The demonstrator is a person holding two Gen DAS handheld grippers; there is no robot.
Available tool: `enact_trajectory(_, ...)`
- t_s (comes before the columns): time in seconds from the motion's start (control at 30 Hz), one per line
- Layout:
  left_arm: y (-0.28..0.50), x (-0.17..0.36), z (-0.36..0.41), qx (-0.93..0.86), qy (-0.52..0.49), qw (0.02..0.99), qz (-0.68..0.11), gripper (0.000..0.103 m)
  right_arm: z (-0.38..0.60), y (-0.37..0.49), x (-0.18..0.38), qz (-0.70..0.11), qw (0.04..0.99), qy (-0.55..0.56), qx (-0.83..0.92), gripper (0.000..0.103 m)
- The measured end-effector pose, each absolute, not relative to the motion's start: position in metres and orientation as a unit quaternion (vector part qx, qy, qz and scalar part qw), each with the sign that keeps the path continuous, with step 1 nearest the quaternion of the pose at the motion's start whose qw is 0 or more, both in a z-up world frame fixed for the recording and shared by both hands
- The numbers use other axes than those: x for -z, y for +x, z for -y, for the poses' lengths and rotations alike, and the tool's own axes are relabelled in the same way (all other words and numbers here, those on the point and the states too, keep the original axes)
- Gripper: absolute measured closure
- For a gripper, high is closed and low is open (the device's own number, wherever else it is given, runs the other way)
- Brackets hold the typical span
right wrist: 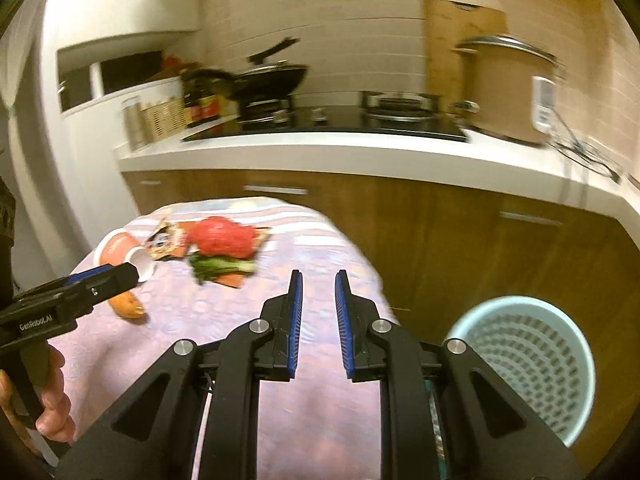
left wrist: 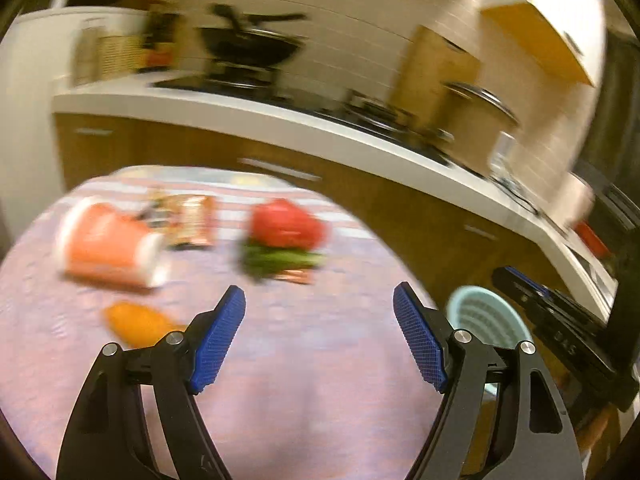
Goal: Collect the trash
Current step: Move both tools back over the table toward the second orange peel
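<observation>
Left gripper: blue-padded jaws spread wide, nothing between them, above the round table with a pale pink patterned cloth. Right gripper: jaws drawn to a narrow gap, also empty, over the table's near edge.

Trash lies at the far side of the table: an orange-and-white paper cup on its side (interior not visible in either view), a crumpled printed snack wrapper just beside it, a red crumpled plastic bag resting over green leafy scraps, and an orange peel piece nearer the left gripper.

Pale blue perforated plastic wastebasket: stands on the floor right of the table; the visible inside shows only lattice wall.
</observation>
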State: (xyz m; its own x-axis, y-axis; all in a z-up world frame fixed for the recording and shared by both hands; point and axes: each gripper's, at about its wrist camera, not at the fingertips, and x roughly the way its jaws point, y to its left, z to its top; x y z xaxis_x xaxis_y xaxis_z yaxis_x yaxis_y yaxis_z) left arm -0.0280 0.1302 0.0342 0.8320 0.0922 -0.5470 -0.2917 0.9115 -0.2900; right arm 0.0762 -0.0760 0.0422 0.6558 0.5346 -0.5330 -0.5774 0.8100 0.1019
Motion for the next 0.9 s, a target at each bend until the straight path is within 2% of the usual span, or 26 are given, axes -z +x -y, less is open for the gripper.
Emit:
enact_trajectory(0.27, -0.057, -0.011, -0.187, -0.219, -0.198, 0.915, -0.274, 0.028, 0.011, 0.071, -0.023, -0.288, 0.892, -0.061, -0.345, 0.088)
enact_trajectory(0.47, -0.052, 0.024, -0.226, -0.224, -0.26, 0.886, -0.312, 0.029, -0.019, 0.075, 0.004, -0.31, 0.879, -0.085, -0.352, 0.088)
enact_trajectory(0.73, -0.041, 0.04, -0.24, -0.213, -0.301, 0.874, -0.316, 0.03, -0.031, 0.076, 0.023, -0.321, 0.872, -0.099, -0.357, 0.088)
enact_trajectory(0.9, -0.032, 0.042, -0.238, -0.221, -0.294, 0.874, -0.317, 0.031, -0.032, 0.077, 0.025, -0.323, 0.869, -0.101, -0.36, 0.088)
